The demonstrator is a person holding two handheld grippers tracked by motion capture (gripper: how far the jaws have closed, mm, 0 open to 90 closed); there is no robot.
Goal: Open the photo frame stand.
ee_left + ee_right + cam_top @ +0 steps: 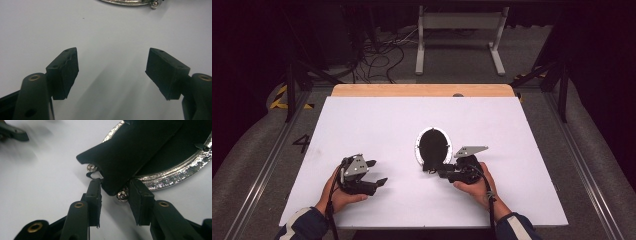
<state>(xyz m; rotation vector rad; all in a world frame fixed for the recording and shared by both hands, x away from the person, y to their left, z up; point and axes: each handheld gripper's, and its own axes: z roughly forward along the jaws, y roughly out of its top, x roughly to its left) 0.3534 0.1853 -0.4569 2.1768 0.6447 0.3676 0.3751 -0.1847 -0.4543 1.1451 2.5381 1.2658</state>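
An oval picture frame with a silver rim lies face down on the white table top, its black back upward. Its black prop stand lifts off the back toward me. My right gripper sits at the frame's near edge. In the right gripper view the tip of the stand lies between the jaws, with a sliver of gap beside the pads, so I read them as open. My left gripper rests at the near left, open and empty, with the frame's rim far ahead of it.
The white board covers the table, with a wooden strip along its far edge. Beyond it on the floor stand a white metal support and loose cables. Metal rails run along both sides.
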